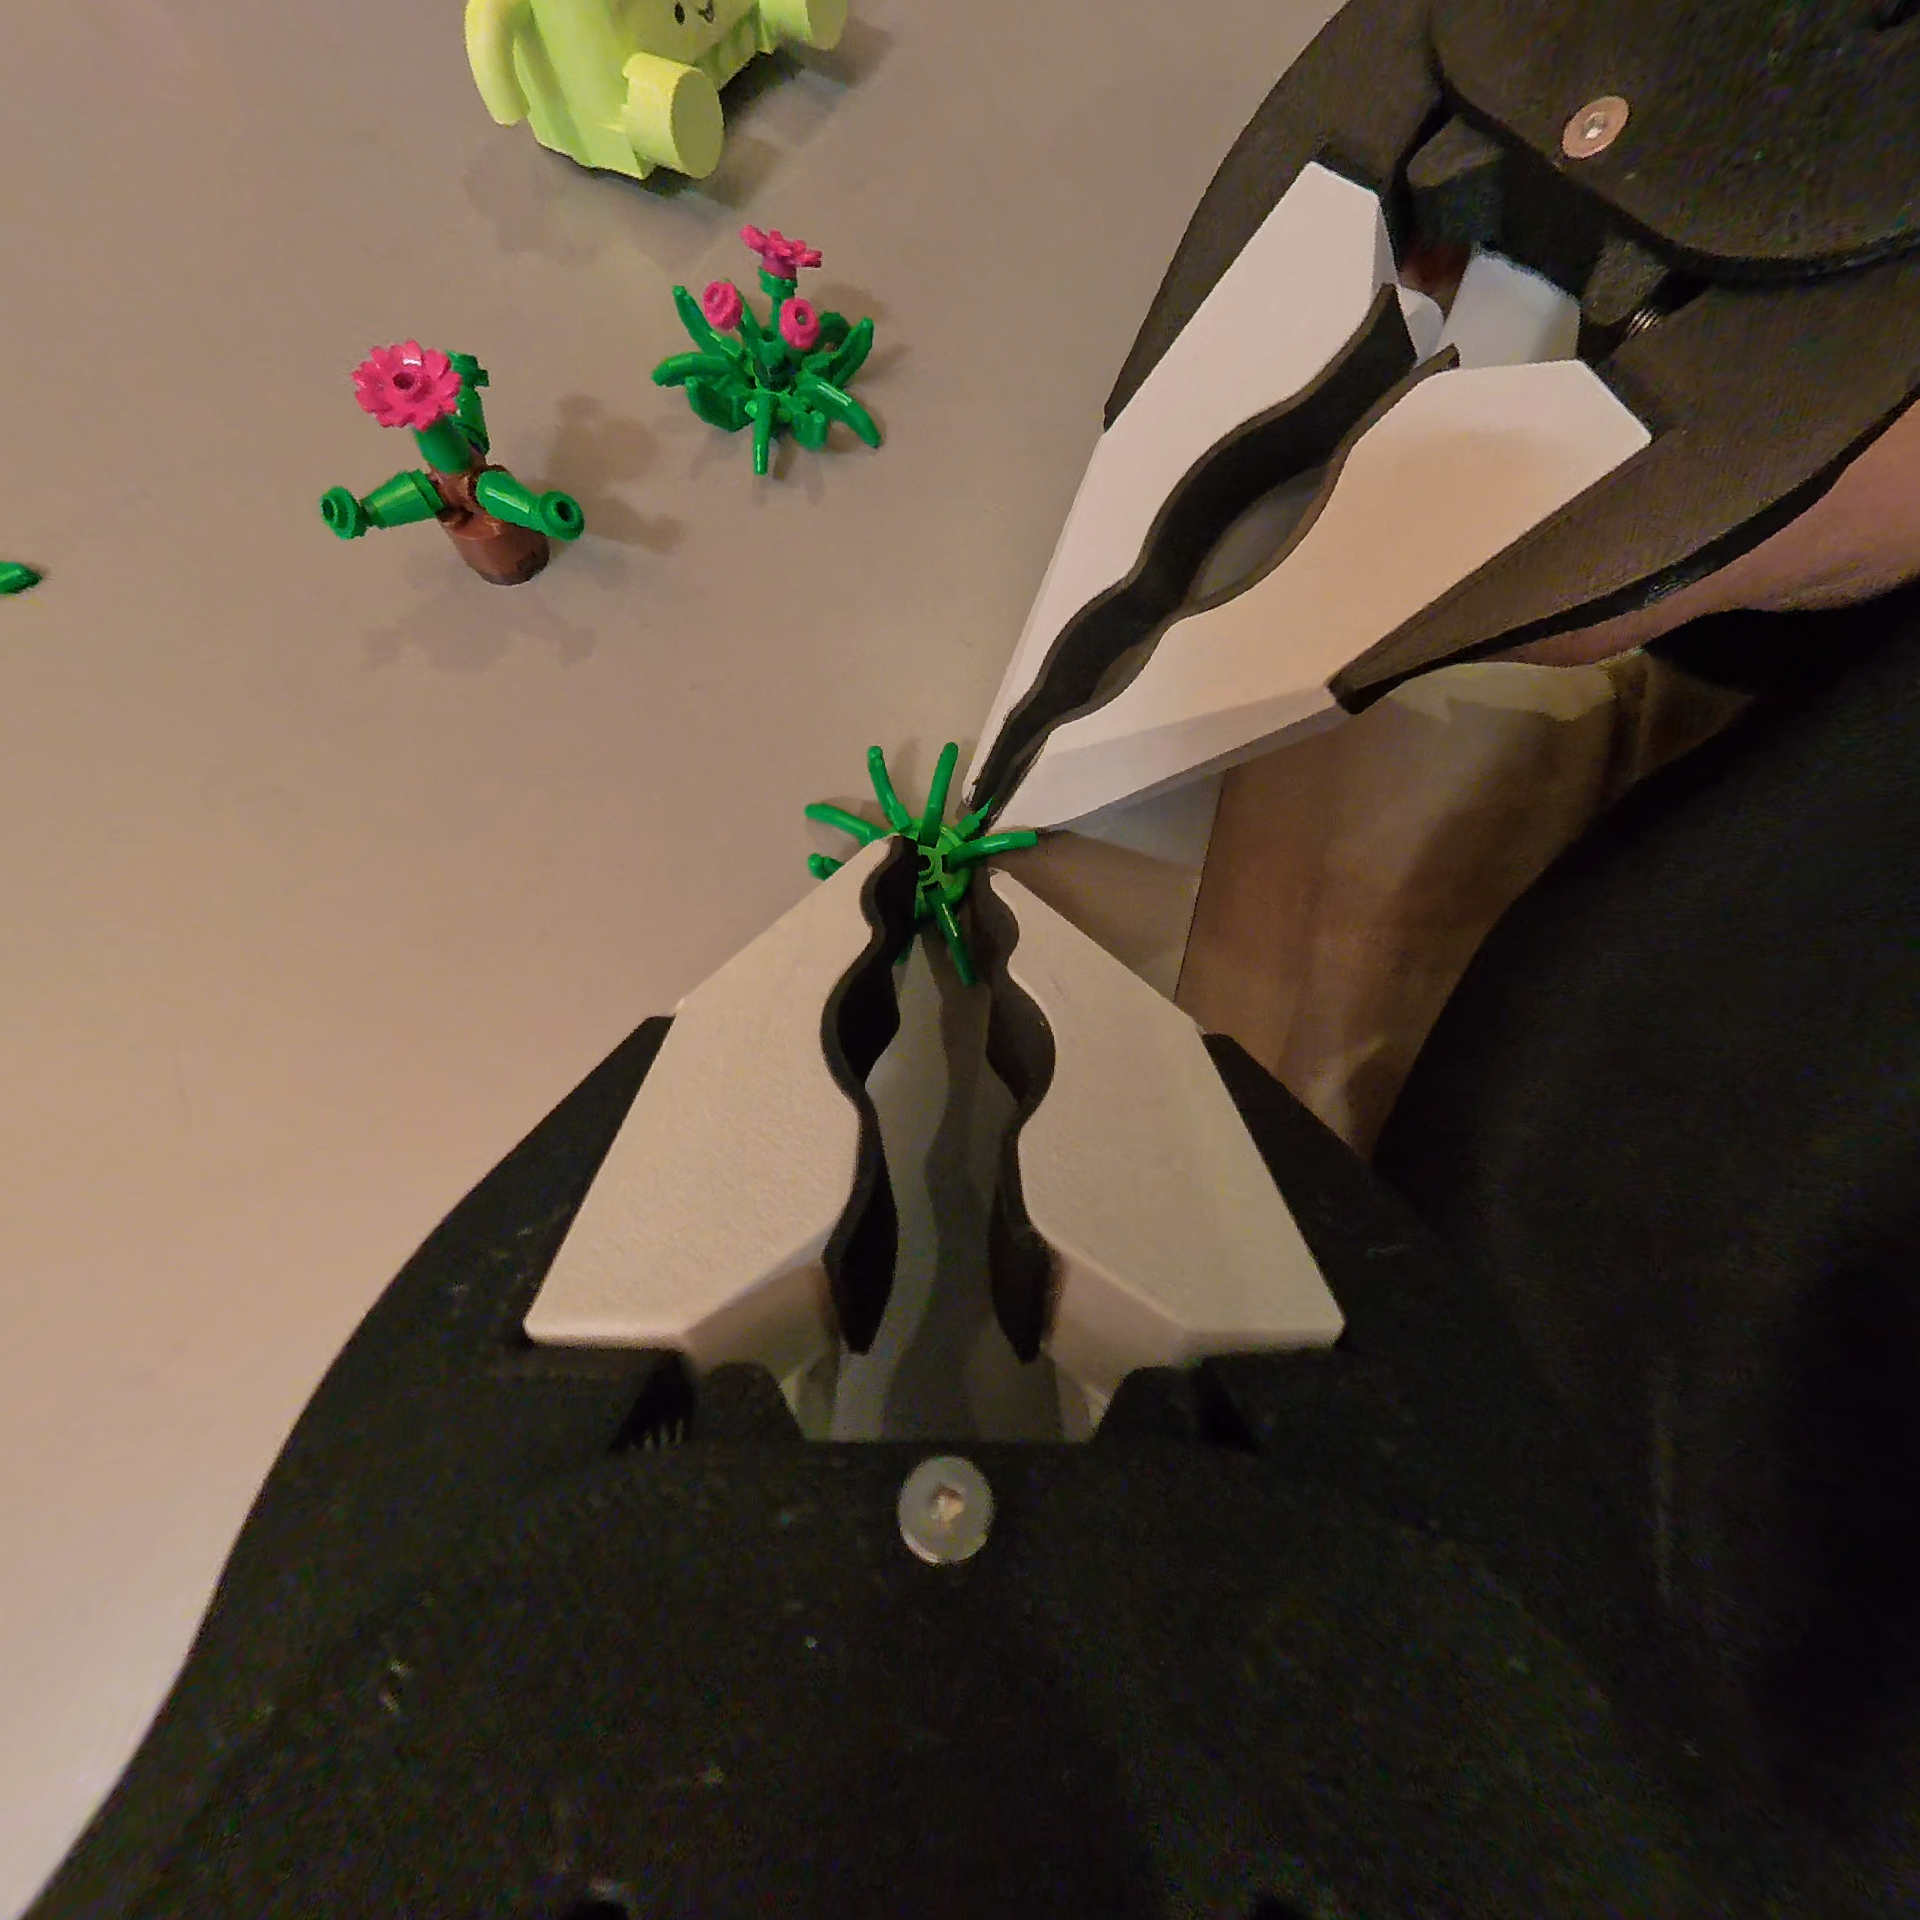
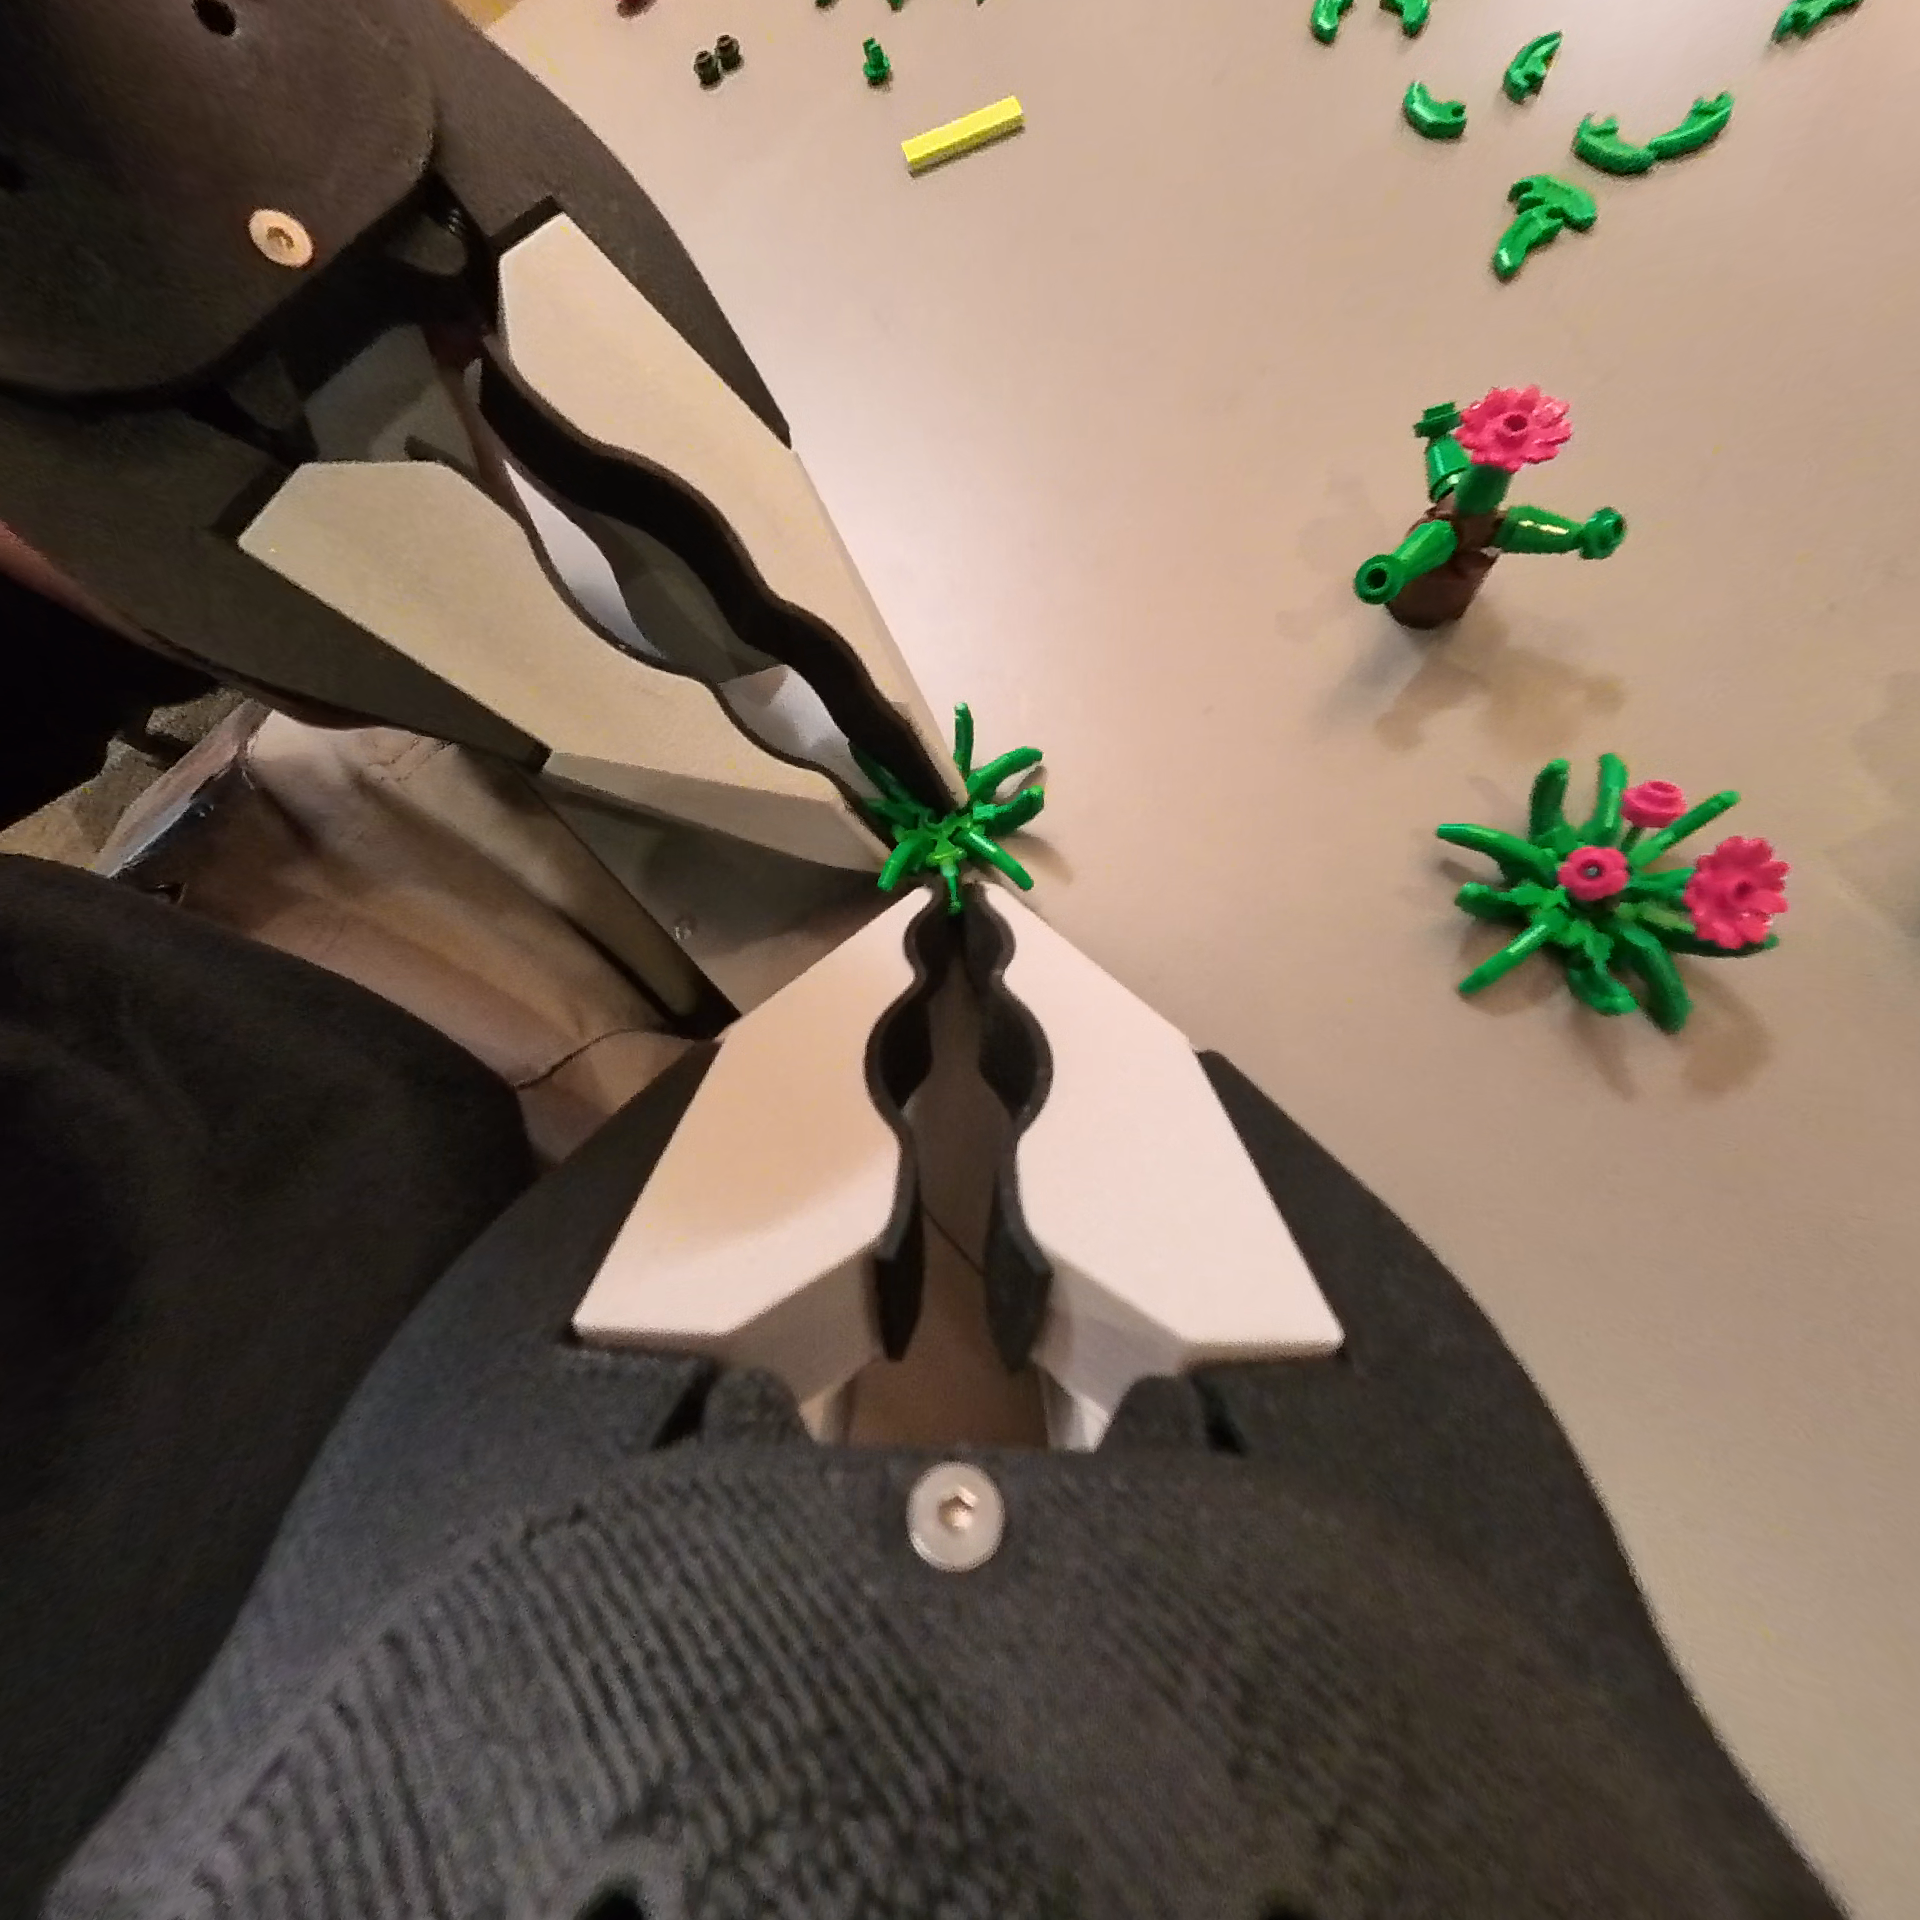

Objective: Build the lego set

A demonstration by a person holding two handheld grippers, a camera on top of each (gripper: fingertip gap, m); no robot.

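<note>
— Lego set: how much has been built?

— Two sub-builds are seen finished or nearly so on the counter (image 2: 1195,343): a stump (image 2: 1439,582) with one pink bloom and two bare green sockets, and a leafy cluster (image 2: 1605,899) with three pink flowers. Both lie well apart from the spiky stem (image 1: 935,857), on the far side of it.

— And the stem itself?

— It is held above the counter, between both claws. The left claw (image 1: 940,883) is closed narrowly on its hub; the right claw (image 1: 997,805) is pinched on one of its spikes. Whether a second green piece is being pressed onto it cannot be told.

— What is left?

— Much, it is judged. Loose green leaves (image 2: 1621,140) and a yellow bar (image 2: 961,133) are scattered far beyond the stem. The stump's sockets are unfilled, and no flowers are fitted to the stem. A lime toy (image 1: 634,83) is also seen, farthest from the stem.
</note>
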